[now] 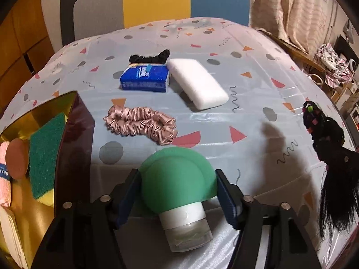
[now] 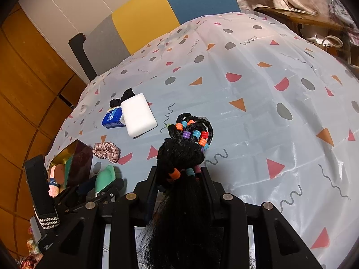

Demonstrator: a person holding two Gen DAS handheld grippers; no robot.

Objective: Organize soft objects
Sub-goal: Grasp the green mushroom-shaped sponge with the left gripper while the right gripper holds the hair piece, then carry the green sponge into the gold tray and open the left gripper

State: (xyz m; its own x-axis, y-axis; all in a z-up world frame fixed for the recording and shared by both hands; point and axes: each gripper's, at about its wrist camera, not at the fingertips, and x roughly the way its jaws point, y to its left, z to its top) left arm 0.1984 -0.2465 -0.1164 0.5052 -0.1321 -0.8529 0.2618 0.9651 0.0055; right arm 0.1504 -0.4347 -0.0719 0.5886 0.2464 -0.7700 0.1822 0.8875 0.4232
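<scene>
1. The left tool [image 1: 178, 192] sits around a squishy green silicone travel bottle with a white cap [image 1: 179, 190] at the bottom centre of the left wrist view. Its jaws stand wide, flanking the bottle's body, and I can't tell if the pads actually press it yet.
2. The right tool [image 2: 179, 174] is clamped on a black braided hairpiece with coloured beads [image 2: 186, 148], narrow grip, loose strands trailing back over the tool.
3. Looks like the pick-up step for the bottle. Next move probably needs a proper squeeze, then a lift over the wall of the dark box with the gold lining [image 1: 76, 139] at left.
4. That box already holds a green-and-yellow scrub sponge [image 1: 46, 157], a brown round puff [image 1: 16, 158] and a pink rolled cloth [image 1: 5, 174], so room is tight.
5. Still on the patterned tabletop [image 1: 258, 85]: a pink satin scrunchie [image 1: 141, 122], a blue tissue pack [image 1: 144, 77], a white foam block [image 1: 197, 83] and a black scrunchie [image 1: 149, 57].
</scene>
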